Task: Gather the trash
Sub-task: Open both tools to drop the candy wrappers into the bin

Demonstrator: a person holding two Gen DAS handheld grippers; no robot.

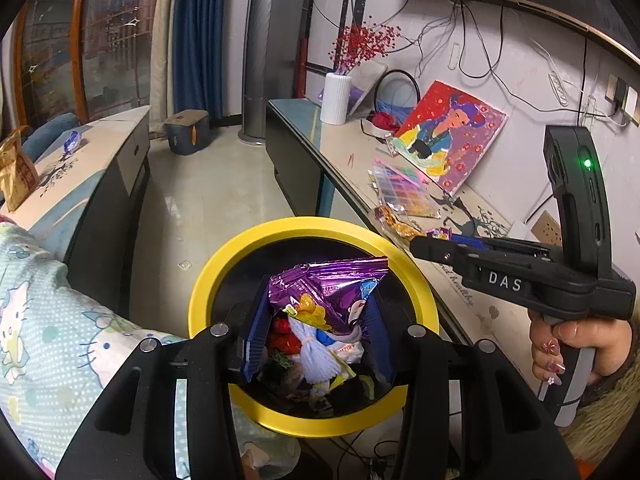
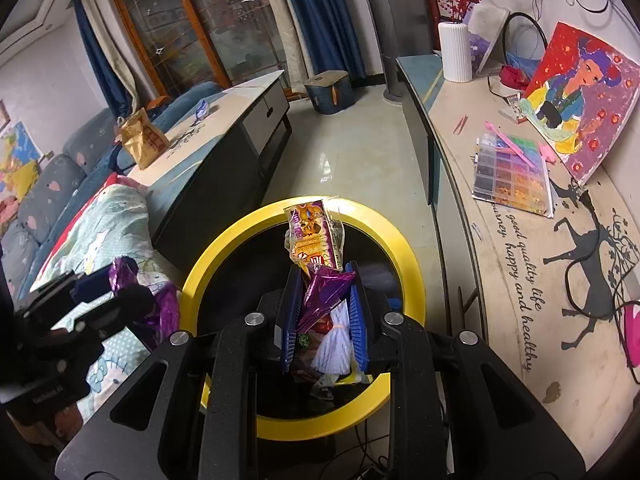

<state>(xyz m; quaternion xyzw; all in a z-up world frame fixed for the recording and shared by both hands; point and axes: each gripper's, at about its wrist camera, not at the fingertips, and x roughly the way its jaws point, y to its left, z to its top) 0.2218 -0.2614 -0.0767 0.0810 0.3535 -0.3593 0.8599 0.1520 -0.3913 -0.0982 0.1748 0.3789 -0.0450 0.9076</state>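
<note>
A black bin with a yellow rim (image 1: 208,280) stands on the floor below both grippers; it also shows in the right wrist view (image 2: 404,256). Trash lies inside it, among it a white yarn tassel (image 1: 316,356). My left gripper (image 1: 316,312) is shut on a purple foil snack bag (image 1: 332,284) over the bin's mouth. My right gripper (image 2: 322,292) is shut on an orange-and-purple wrapper (image 2: 314,240), also over the bin. The right gripper (image 1: 424,246) shows from the side in the left view, with the wrapper (image 1: 396,222) hanging from its tip.
A long sideboard (image 2: 520,240) on the right carries a bead organiser box (image 2: 512,176), a painting (image 2: 584,96) and a white vase (image 2: 454,52). A coffee table (image 2: 224,128) on the left holds a gold bag (image 2: 144,140) and a blue wrapper (image 2: 202,109). A patterned blanket (image 1: 48,312) lies at left.
</note>
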